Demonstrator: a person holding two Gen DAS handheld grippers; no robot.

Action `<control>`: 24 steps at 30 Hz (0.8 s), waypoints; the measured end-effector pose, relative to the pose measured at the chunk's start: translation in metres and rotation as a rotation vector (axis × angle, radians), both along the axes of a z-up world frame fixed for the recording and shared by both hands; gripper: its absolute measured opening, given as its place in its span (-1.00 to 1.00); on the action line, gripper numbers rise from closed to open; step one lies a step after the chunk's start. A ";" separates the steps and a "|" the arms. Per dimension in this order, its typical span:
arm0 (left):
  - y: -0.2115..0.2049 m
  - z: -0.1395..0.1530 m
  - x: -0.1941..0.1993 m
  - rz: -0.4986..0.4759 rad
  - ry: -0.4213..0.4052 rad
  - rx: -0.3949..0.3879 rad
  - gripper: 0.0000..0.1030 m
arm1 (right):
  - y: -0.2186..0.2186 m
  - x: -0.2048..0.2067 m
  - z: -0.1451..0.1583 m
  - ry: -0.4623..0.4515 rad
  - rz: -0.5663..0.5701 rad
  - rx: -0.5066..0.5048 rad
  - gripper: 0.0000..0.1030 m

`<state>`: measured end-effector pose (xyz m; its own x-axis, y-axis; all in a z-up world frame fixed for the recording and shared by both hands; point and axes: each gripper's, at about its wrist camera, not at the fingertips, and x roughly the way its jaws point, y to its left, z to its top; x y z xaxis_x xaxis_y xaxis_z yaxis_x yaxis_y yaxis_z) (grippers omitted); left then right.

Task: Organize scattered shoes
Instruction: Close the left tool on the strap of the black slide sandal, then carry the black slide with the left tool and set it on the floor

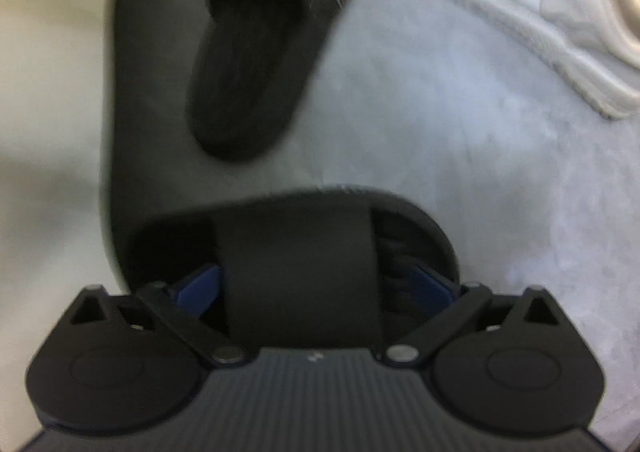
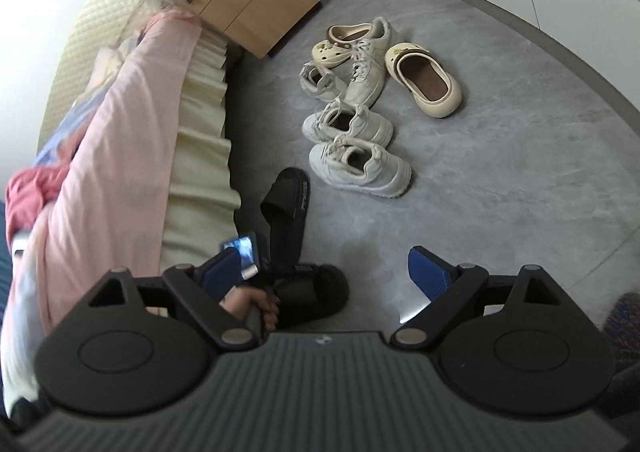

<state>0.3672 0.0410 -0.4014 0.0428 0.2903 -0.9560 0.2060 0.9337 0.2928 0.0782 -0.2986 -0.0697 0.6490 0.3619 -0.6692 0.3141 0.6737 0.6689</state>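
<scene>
L gripper (image 1: 308, 284) round slide (image 1: 296, 272) (prob. gripped)

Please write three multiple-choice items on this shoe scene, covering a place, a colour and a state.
1. Where does the other black slide lie?
A. beside the bed skirt
B. on the cardboard box
C. among the white sneakers

2. What colour are the tongs' finger pads?
A. red
B. blue
C. yellow

3. How are the left tongs?
A. open over bare floor
C. hidden from view
B. closed on the strap of a black slide

Key: 1 A, it rests on the grey floor by the bed skirt; 2 B, both views show blue pads; 3 B, the pads flank the strap in the left wrist view.
</scene>
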 end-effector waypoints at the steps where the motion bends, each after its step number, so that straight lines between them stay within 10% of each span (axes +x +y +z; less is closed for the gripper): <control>1: -0.004 -0.006 0.001 -0.010 -0.002 0.028 0.99 | -0.002 0.008 -0.004 0.015 -0.005 0.005 0.79; 14: -0.002 -0.039 -0.025 -0.123 0.010 0.131 0.72 | -0.019 0.037 -0.019 0.070 -0.054 0.005 0.79; 24: -0.073 -0.008 -0.080 -0.321 -0.040 0.015 0.71 | -0.033 0.005 0.000 0.008 -0.059 -0.010 0.79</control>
